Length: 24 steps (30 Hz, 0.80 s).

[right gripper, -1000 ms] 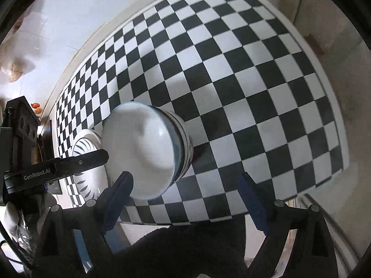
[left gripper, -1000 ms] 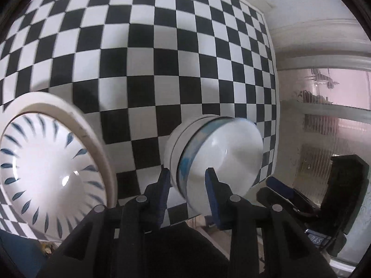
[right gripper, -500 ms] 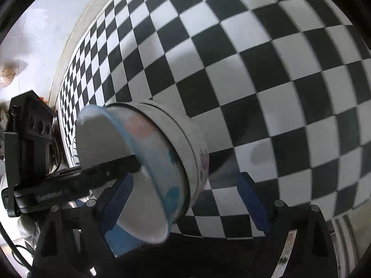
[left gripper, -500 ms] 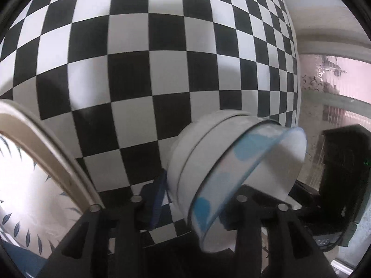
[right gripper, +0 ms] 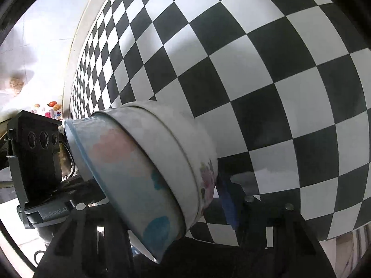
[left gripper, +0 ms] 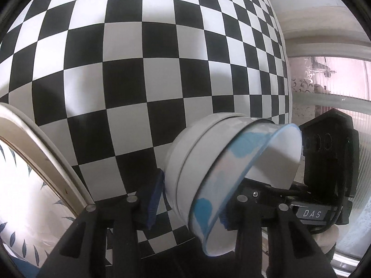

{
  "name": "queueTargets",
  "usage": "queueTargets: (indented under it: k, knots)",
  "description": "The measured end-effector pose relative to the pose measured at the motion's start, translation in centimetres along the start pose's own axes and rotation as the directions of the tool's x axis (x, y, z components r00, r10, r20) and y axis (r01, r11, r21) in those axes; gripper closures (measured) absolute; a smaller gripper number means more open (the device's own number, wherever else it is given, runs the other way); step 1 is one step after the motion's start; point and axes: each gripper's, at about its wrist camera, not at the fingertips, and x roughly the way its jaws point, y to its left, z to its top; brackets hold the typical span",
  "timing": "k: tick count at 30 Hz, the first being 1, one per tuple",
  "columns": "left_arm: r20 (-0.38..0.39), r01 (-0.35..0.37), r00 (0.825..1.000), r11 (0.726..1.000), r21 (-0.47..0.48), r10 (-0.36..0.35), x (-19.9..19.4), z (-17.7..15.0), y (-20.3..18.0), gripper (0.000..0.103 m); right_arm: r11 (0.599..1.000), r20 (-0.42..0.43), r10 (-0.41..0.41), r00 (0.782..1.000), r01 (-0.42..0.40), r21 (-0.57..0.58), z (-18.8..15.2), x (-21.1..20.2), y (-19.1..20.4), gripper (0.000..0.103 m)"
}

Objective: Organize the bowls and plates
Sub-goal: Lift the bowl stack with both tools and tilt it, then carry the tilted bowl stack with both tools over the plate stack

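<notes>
The left gripper (left gripper: 189, 202) straddles the rim of the stacked bowls (left gripper: 208, 169), jaws closing, pad contact unclear. The right gripper (right gripper: 162, 210) is closing around the same stack. The stack rests tilted on the checkered table (left gripper: 143, 69). A leaf-patterned plate (left gripper: 20, 185) lies beside it.

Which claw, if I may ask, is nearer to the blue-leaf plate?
Left. The left claw sits right beside the plate; the right claw is beyond the stacked bowls, farther off. Both claws are closing, bowls between their jaws.
</notes>
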Motion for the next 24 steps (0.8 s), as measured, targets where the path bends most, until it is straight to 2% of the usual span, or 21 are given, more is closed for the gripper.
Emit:
queueTargets:
  k: [8, 24]
  knots:
    - [0.036, 0.004, 0.999, 1.000, 0.021, -0.005, -1.3, -0.3, -0.5, 0.064, 0.998, 0.031, 0.002, 1.000, 0.000, -0.056, -0.4, -2.0, 0.3, 0.053]
    - [0.099, -0.023, 0.995, 0.999, 0.036, 0.019, -3.7, -1.4, -1.4, 0.065, 0.992, 0.042, -0.016, 0.999, 0.021, -0.122, -0.8, -2.5, 2.9, 0.054]
